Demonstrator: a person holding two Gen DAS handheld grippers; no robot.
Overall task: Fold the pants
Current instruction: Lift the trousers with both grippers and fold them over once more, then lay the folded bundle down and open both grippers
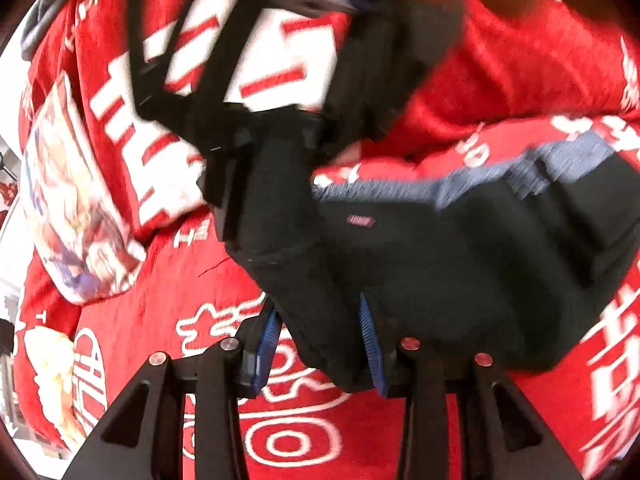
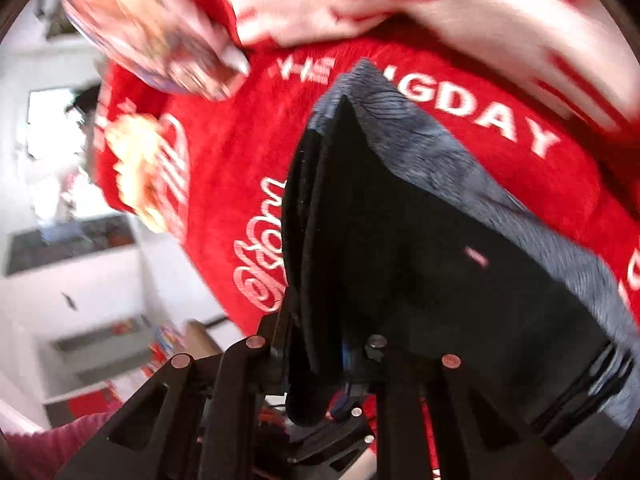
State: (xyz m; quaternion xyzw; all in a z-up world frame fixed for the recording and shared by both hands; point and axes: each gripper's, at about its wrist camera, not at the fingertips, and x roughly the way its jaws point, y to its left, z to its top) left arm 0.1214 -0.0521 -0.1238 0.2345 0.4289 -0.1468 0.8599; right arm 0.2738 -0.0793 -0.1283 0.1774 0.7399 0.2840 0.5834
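- Pants: black fabric with a grey-blue heathered waistband and a small pink tag, bunching in thick folds, lifting off the red blanket near its middle, above the white lettering.
- Left gripper: blue pads are pinching a folded black edge at a narrow gap.
- Right gripper: jaws are standing narrow, clamping several stacked black layers; fabric is draping down past the fingers.
- Right wrist view: waistband is running diagonally along the garment's upper edge.
- Both views are smearing with motion blur.
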